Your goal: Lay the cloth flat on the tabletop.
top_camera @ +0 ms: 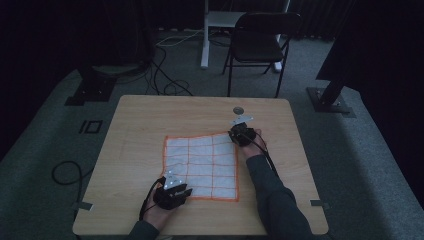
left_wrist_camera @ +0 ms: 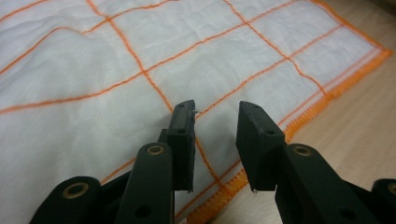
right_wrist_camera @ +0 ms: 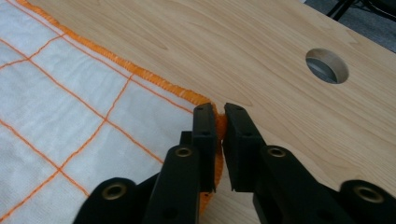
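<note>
A: How far along does the cloth work look?

B: Early, I'd judge. The cloth (top_camera: pixel 202 166) lies spread flat at the centre of the table (top_camera: pixel 140 120), no fold made. The right gripper (right_wrist_camera: pixel 220 122) has its jaws pinched on the cloth's orange-hemmed corner, upper right of the cloth in the high view.

A: And the left gripper?

B: The left gripper (left_wrist_camera: pixel 215 114) sits low at the cloth's lower left corner, jaws parted over the hem, holding nothing. Both forearms enter from the bottom edge, the right reaching farther forward.

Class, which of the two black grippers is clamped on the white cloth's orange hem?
The right gripper, shut on the white orange-gridded cloth's far corner; the left gripper hovers open.
</note>
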Action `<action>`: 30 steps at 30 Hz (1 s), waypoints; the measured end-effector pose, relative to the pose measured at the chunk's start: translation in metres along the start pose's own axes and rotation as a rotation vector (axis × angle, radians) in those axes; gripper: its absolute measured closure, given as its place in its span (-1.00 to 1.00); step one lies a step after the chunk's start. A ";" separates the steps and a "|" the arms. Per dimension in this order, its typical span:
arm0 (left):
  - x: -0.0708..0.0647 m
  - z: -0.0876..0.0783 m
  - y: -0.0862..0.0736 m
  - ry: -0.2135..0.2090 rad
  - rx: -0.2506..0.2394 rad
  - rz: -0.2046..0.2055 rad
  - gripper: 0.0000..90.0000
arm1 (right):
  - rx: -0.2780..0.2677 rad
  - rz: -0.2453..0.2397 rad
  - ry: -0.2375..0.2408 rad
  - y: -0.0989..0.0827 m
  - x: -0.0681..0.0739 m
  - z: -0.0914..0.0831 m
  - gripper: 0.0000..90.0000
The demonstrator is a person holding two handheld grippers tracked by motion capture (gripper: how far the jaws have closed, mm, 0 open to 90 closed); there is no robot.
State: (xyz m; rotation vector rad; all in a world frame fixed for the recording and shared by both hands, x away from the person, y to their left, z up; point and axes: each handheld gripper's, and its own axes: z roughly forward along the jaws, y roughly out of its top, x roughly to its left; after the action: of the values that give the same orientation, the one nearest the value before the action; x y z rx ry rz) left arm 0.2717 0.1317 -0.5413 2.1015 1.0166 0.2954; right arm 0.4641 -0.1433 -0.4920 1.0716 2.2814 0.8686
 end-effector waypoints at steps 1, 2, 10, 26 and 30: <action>-0.001 0.000 0.000 -0.004 0.001 0.001 0.51 | -0.002 0.007 -0.003 0.000 0.000 -0.001 0.69; -0.001 0.000 0.000 -0.004 0.001 0.002 0.51 | -0.007 0.013 -0.002 -0.001 -0.001 -0.002 0.64; 0.014 -0.011 0.004 0.048 -0.040 -0.025 0.46 | -0.026 0.004 0.058 -0.015 0.016 -0.015 0.36; 0.066 -0.031 0.010 0.200 -0.069 -0.103 0.47 | 0.037 -0.005 0.208 -0.078 0.067 -0.040 0.19; 0.071 -0.028 0.010 0.211 -0.067 -0.111 0.47 | 0.041 -0.003 0.218 -0.090 0.070 -0.046 0.18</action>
State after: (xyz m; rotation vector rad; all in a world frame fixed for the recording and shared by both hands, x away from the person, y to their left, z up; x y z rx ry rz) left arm 0.3098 0.1957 -0.5231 1.9756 1.2241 0.4967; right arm 0.3489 -0.1479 -0.5349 1.0346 2.4876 0.9841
